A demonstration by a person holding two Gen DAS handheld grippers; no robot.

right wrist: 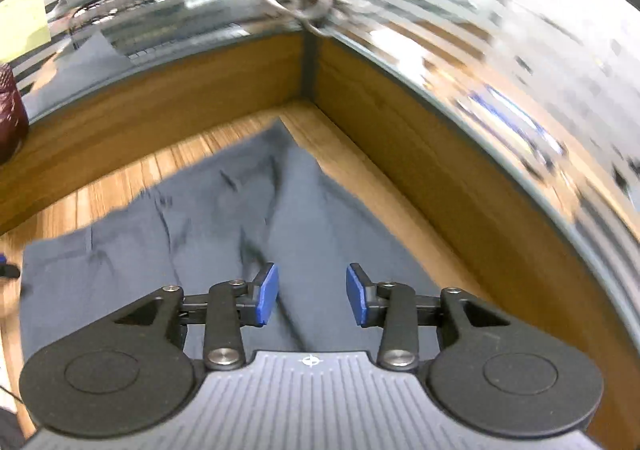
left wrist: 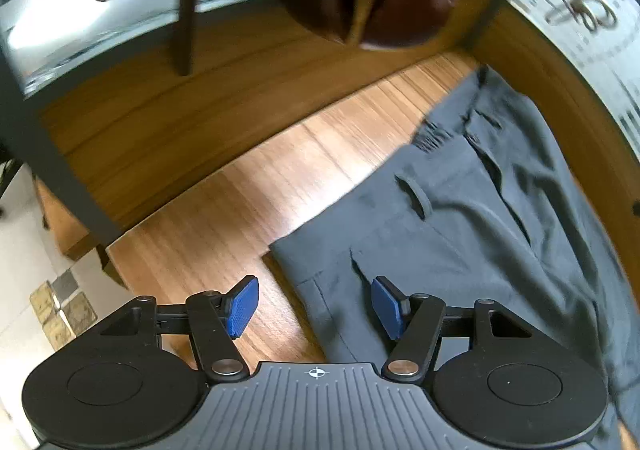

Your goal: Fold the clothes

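Grey trousers (left wrist: pixel 472 218) are spread flat on the wooden table (left wrist: pixel 224 202), toward its corner at 12 o'clock in the right wrist view. The left gripper (left wrist: pixel 316 306) and right gripper (right wrist: pixel 312 294) are held above them, jaws spread, nothing gripped.

matt grey cloth trousers (left wrist: pixel 472 218) lie on a glossy, grained wooden table (left wrist: pixel 224 210).
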